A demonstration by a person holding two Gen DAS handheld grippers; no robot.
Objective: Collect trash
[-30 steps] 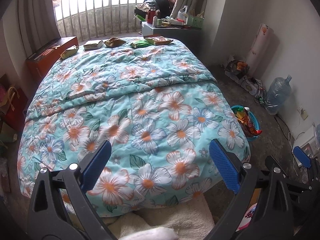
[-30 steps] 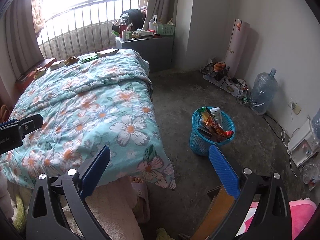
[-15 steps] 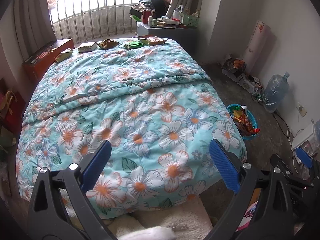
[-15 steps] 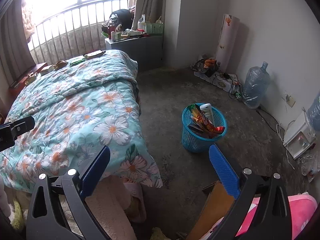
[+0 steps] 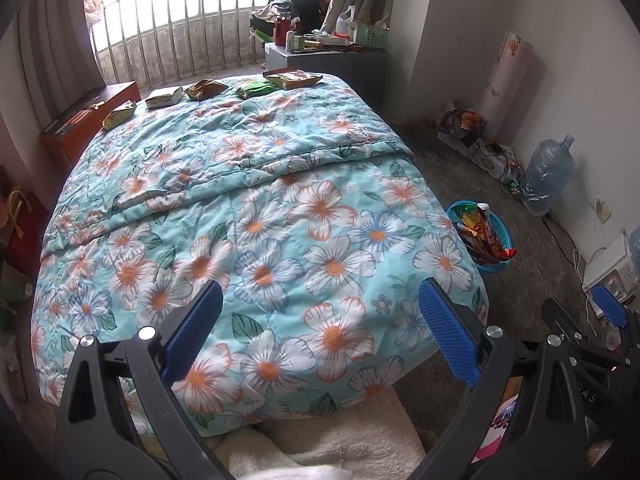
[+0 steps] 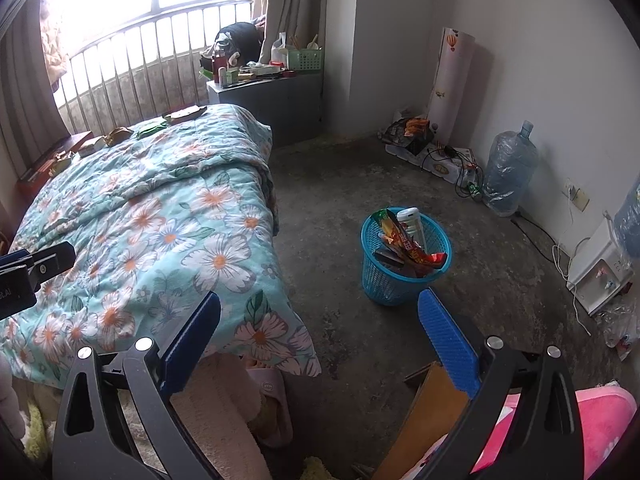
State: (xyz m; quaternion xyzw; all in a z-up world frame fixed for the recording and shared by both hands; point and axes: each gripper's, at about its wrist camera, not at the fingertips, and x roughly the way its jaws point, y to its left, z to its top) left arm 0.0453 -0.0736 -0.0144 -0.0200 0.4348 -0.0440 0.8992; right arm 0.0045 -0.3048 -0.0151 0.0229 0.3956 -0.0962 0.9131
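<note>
Blue basket (image 6: 404,276) upright; long wrappers (image 6: 404,242) lean right.

A bed covered by a turquoise floral quilt (image 5: 256,208) fills most of the left wrist view. Five snack packets lie in a row along its far edge, from ten to twelve o'clock: a yellow packet (image 5: 119,114), a pale packet (image 5: 165,97), a brown crumpled packet (image 5: 205,89), a green packet (image 5: 256,89) and a large flat packet (image 5: 293,79). On the bare concrete floor (image 6: 340,184), at three o'clock of the bed, stands a blue mesh wastebasket (image 6: 404,258) stuffed with wrappers, and a clear water jug (image 6: 509,174) stands by the wall.
</note>
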